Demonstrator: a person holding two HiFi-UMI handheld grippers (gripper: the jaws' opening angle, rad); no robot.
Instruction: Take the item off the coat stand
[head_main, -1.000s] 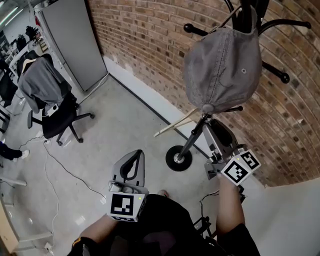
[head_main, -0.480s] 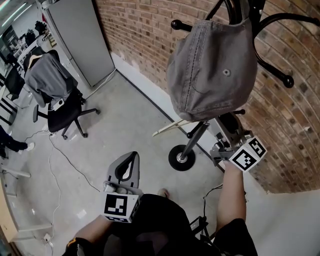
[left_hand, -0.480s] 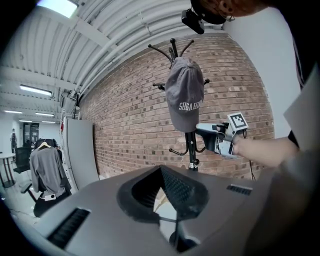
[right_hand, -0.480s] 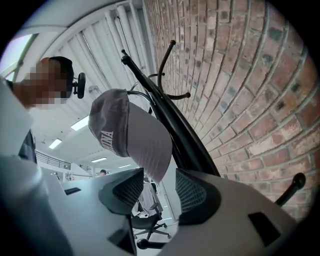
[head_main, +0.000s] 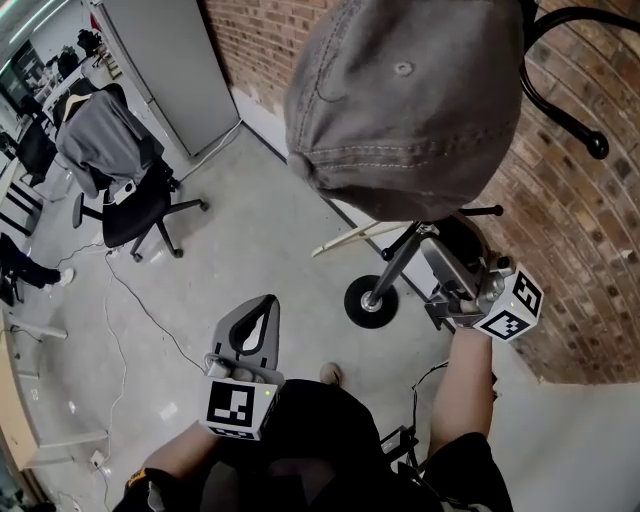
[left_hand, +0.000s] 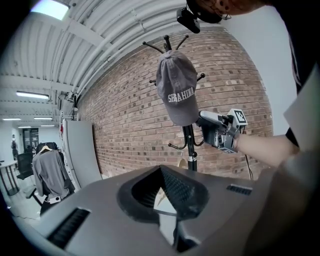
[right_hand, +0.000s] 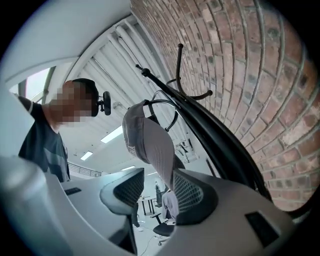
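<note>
Nothing of the job is done yet: the cap (head_main: 410, 100) still hangs on the coat stand (head_main: 392, 268), filling the top centre of the head view, with the stand's pole running down beneath it to its round foot at the middle of the frame. What is left, as I judge it, is all of it: grip, lift clear of the hook, carry away.

My right claw (right_hand: 156, 192) is spread wide and pointed up at the cap from below. In the right gripper view the cap (right_hand: 150, 145) comes down from the upper middle of the frame, and its lower edge dips into the gap between my 2 jaws, closer to the jaw on the right of the frame. I cannot tell whether it brushes that jaw, and neither pad presses on it. So the cloth is in place, but I hold nothing.

My left claw (left_hand: 161, 192) sits low at the lower left of the head view, well apart from the cap, its 2 jaws drawn together on nothing.
</note>
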